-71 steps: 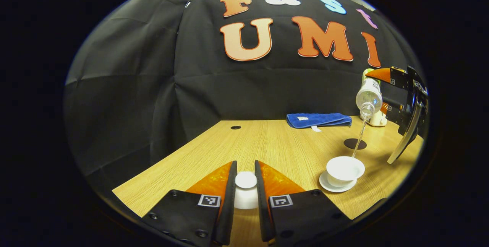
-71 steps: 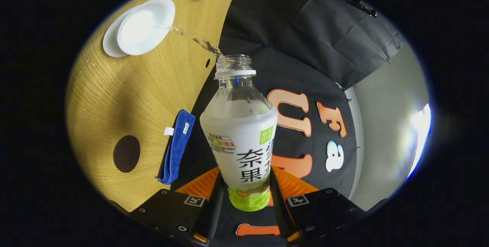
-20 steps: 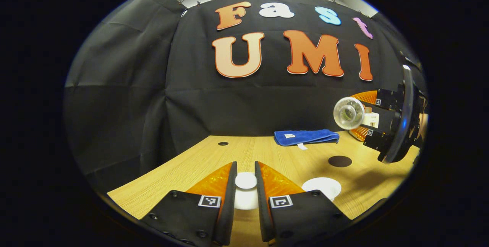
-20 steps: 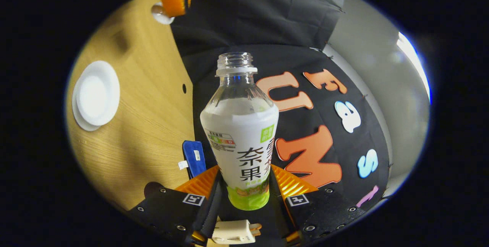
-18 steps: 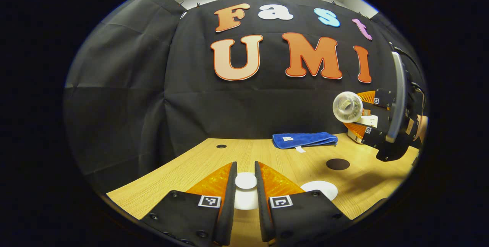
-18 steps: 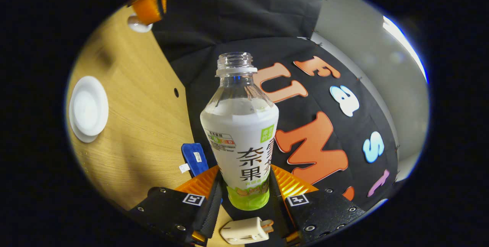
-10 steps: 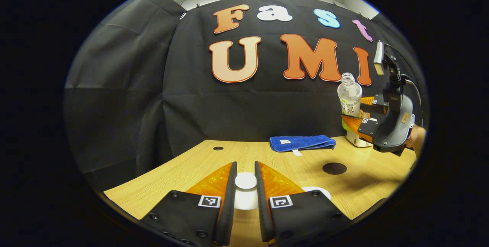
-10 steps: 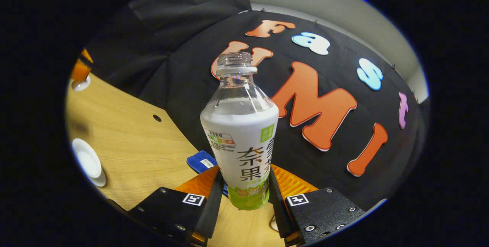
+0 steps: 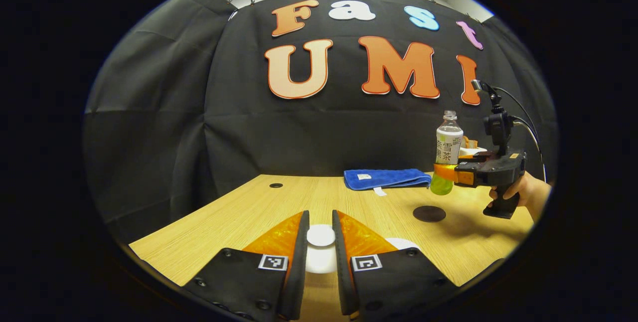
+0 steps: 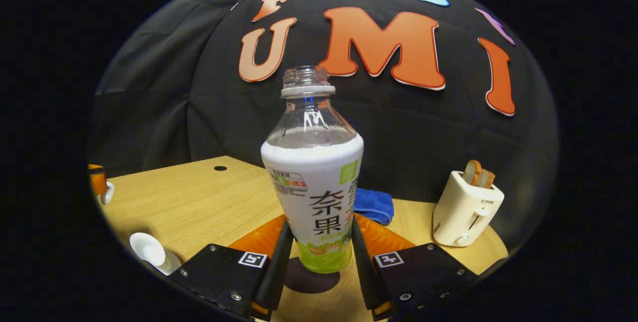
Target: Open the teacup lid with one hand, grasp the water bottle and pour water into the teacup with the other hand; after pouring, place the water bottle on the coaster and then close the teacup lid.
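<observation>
Bottle (image 10: 313, 182) is standing upright between the fingers of the right gripper (image 10: 315, 257), which is clamping it low on the body, at the bottom of the label. It has no cap on and water is showing inside, so it is probably moderately heavy and would spill if tipped. Thin clear plastic like this likely gives under a hard squeeze and may slip where wet, so the low hold on the label band seems the sensible place. In the left gripper view the bottle (image 9: 447, 155) is hanging above the table (image 9: 349, 207), just beyond the dark round coaster (image 9: 429, 214), with a hand (image 9: 523, 192) holding the right gripper (image 9: 451, 172). In the right gripper view the coaster (image 10: 306, 268) is lying directly below the bottle's base, between the fingers, so lowering straight down looks like what is left for this step.

Left gripper (image 9: 320, 252) is gripping the knob of the white lid (image 9: 320, 242), holding it ahead of its camera. The cup (image 10: 148, 251) on its saucer is sitting open, well off to the right gripper's left.

A blue cloth (image 10: 373, 205) is lying just behind the bottle, and a toaster (image 10: 466, 210) is standing to the right gripper's right, clear of the coaster. Room around the coaster looks ample, and the table's near edge is passing close under the right gripper.
</observation>
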`<control>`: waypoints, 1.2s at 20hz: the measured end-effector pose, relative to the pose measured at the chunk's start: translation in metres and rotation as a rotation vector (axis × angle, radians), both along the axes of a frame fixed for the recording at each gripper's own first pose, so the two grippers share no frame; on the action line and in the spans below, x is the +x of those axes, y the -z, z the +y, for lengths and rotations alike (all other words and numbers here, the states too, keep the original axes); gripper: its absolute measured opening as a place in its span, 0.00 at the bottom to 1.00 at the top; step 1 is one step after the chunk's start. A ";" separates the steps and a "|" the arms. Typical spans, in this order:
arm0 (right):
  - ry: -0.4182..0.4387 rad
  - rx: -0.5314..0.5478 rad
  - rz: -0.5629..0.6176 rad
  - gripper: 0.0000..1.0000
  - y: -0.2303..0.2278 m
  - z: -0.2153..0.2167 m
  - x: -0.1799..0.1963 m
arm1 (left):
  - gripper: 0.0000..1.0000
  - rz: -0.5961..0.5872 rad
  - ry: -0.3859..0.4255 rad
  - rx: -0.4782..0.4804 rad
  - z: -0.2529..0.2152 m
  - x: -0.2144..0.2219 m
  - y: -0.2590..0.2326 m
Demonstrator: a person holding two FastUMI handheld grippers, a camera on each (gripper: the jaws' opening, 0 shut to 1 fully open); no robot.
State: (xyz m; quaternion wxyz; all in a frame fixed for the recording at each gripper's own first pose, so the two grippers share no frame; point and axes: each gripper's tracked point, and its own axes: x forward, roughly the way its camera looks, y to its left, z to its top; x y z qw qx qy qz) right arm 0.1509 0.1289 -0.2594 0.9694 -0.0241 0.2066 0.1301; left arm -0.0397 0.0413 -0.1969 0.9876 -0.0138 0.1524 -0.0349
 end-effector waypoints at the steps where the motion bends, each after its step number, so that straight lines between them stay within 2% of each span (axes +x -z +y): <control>1: -0.006 0.018 0.026 0.64 0.008 0.000 -0.004 | 0.33 0.005 -0.003 -0.004 0.000 -0.001 0.001; 7: 0.020 0.112 0.143 0.64 0.040 0.002 -0.003 | 0.33 0.017 -0.001 -0.005 -0.005 0.000 0.006; 12: 0.004 0.132 0.203 0.64 0.055 0.007 -0.013 | 0.31 0.043 0.014 -0.008 -0.014 0.003 0.016; 15: 0.009 0.118 0.201 0.64 0.059 0.006 -0.013 | 0.33 0.049 0.025 -0.013 -0.021 0.004 0.017; 16: 0.010 0.122 0.200 0.61 0.059 0.006 -0.013 | 0.33 0.052 0.030 -0.014 -0.023 0.006 0.018; 18: 0.008 0.110 0.207 0.69 0.061 0.004 -0.015 | 0.33 0.055 0.045 -0.030 -0.032 0.008 0.018; 20: -0.001 0.099 0.215 0.67 0.062 0.003 -0.019 | 0.33 0.056 0.061 -0.048 -0.041 0.011 0.017; 21: -0.007 0.097 0.207 0.74 0.059 0.002 -0.020 | 0.31 0.058 0.068 -0.059 -0.045 0.013 0.019; 24: -0.006 0.093 0.157 0.85 0.039 -0.005 -0.024 | 0.33 0.063 0.099 -0.096 -0.062 0.015 0.021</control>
